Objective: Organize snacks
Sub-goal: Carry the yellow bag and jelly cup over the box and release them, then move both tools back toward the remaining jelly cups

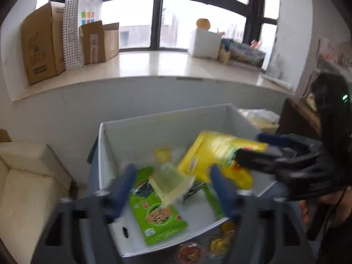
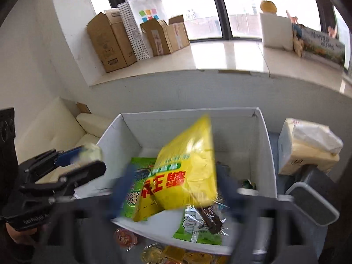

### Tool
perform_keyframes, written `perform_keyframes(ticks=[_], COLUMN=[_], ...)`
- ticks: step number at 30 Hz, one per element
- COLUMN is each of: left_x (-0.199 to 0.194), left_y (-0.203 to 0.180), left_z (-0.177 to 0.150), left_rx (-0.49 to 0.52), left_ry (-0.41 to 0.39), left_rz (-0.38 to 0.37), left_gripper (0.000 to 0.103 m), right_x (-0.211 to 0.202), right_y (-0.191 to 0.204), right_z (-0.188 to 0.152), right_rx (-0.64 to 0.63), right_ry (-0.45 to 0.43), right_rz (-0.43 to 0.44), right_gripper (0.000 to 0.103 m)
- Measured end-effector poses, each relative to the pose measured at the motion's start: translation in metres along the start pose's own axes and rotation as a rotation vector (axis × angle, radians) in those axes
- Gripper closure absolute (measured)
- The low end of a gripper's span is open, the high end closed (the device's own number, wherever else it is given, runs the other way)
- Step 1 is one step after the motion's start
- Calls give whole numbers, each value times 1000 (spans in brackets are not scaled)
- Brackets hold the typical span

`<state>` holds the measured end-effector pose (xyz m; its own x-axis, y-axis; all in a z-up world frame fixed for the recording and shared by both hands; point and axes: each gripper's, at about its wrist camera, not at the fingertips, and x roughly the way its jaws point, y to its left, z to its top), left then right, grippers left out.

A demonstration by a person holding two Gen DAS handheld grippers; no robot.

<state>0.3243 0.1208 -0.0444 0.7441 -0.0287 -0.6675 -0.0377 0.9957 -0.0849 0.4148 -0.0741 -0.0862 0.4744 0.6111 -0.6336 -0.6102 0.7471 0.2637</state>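
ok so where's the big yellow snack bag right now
The yellow bag is over the white box, tilted, between the open right gripper's fingers and not pinched, above the green packet. In the left wrist view it sits right of centre.

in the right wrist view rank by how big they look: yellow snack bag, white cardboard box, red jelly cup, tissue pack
1. White cardboard box
2. Yellow plastic snack bag, though it sits nearest the camera, which inflates it
3. Pale tissue pack, beside the box
4. Small round red jelly cup, partly hidden at the bottom edge
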Motion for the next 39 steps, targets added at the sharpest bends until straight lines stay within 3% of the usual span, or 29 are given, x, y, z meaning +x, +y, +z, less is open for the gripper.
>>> perform_keyframes(ticks=[2, 8, 16, 21, 28, 33, 39], left_x=[0, 1, -30, -62, -89, -99, -95], left_y=[3, 2, -4, -22, -48, -60, -55], left_z=[-8, -22, -56, -94, -139, -163, -180], left_rx=[3, -2, -72, -68, -55, -27, -61], left_ry=[-30, -11, 7, -5, 6, 10, 49], left_rz=[-13, 7, -8, -26, -32, -23, -40], left_gripper=[7, 6, 0, 0, 0, 0, 0], right_x=[-6, -27, -82, -105, -104, -88, -58], right_y=[-9, -20, -13, -14, -19, -26, -44], right_z=[-2, -11, -39, -85, -149, -167, -161], right_rx=[23, 90, 76, 52, 12, -30, -49], right_ry=[-27, -87, -165, -121, -23, 24, 71], right_rz=[-17, -11, -25, -92, -200, -218, -219], right_gripper=[0, 0, 0, 0, 0, 0, 0])
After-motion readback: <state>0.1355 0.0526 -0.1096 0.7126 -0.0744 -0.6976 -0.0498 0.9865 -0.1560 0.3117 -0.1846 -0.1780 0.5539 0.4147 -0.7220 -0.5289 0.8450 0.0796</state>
